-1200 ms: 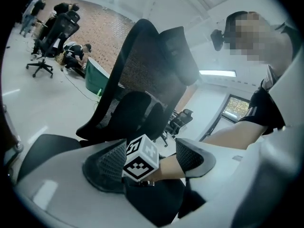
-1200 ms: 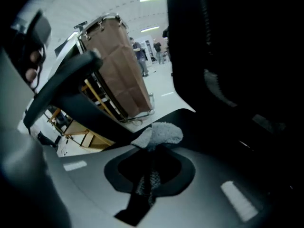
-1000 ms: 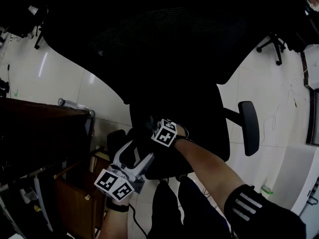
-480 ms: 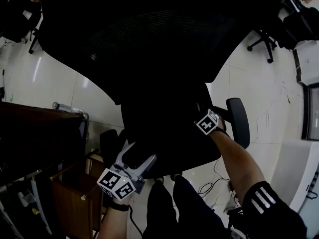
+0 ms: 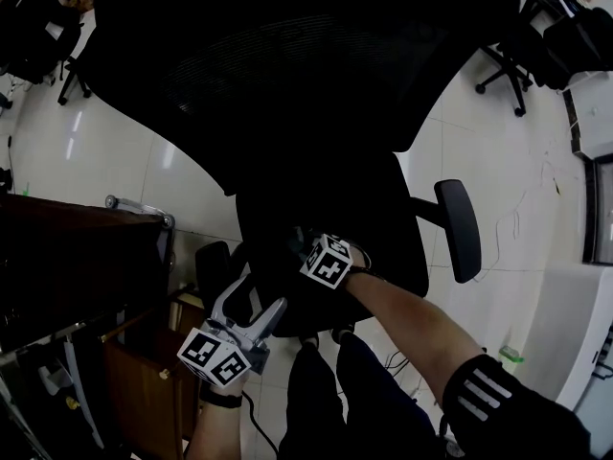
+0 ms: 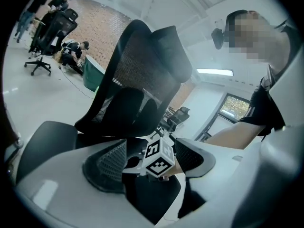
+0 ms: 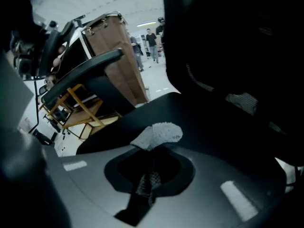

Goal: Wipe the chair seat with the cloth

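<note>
A black office chair fills the head view, its seat below the mesh backrest. My right gripper rests over the front middle of the seat, its marker cube facing up. The right gripper view shows its jaws shut on a small grey cloth that sticks out over the dark seat. My left gripper hovers at the seat's front left corner, open and holding nothing. In the left gripper view the left gripper frames the right gripper's cube.
A brown wooden desk stands close on the left, beside the chair's left armrest. The right armrest sticks out over pale floor tiles. Other chairs stand at the far right. The person's legs are just below the seat.
The right gripper swept out to the seat's right side near the armrest, then came back left to the front middle. The left gripper has hardly moved.
</note>
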`<state>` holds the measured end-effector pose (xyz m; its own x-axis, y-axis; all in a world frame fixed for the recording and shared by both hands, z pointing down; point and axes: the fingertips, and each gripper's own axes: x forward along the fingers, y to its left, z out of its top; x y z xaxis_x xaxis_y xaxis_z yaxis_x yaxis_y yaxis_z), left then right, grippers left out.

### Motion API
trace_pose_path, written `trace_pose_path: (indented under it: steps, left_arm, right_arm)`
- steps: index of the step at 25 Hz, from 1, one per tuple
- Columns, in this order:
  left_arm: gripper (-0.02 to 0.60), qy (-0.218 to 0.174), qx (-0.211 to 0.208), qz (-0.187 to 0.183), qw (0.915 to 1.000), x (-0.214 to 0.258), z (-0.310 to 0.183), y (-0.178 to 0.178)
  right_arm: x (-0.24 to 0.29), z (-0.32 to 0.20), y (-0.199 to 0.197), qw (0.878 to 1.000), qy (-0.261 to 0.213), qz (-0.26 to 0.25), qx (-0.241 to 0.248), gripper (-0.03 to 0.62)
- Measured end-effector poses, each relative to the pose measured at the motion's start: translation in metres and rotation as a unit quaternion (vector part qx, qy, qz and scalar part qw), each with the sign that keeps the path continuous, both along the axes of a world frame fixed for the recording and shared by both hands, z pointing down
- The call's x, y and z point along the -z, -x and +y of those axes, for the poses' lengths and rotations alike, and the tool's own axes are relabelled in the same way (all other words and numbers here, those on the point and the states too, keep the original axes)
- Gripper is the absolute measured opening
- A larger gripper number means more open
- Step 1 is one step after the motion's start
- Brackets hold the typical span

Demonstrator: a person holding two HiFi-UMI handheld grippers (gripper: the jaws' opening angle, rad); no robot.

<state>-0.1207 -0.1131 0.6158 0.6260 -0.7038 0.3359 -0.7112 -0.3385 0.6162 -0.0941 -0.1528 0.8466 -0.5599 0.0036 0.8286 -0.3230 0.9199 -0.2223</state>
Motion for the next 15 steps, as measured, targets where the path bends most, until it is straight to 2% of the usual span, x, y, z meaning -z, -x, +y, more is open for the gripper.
trace_pose_path:
  steps: [3, 5, 7, 11, 15]
  left_arm:
    - [0.35, 0.004, 0.004, -0.005, 1.0, -0.001, 0.01, 0.008]
    - [0.35, 0.004, 0.006, -0.006, 1.0, -0.003, 0.015, 0.01]
    - [0.35, 0.006, 0.009, -0.005, 0.9999, -0.007, 0.018, 0.01]
    - [0.35, 0.009, 0.007, 0.0, 0.9999, -0.01, 0.022, 0.002]
    - [0.35, 0.007, -0.004, 0.005, 1.0, -0.008, 0.023, -0.01]
  right_arm:
    - [-0.002, 0.048, 0.051, 0.999, 0.017, -0.017, 0.047, 0.031]
    - [-0.013, 0.067, 0.06, 0.997, 0.02, -0.003, 0.068, 0.031]
    - [-0.027, 0.073, 0.052, 0.996, 0.018, 0.015, 0.082, 0.031]
    - [-0.046, 0.063, -0.007, 0.997, 0.018, 0.043, 0.06, 0.031]
    - [-0.051, 0.039, -0.101, 0.997, 0.015, 0.081, -0.009, 0.031]
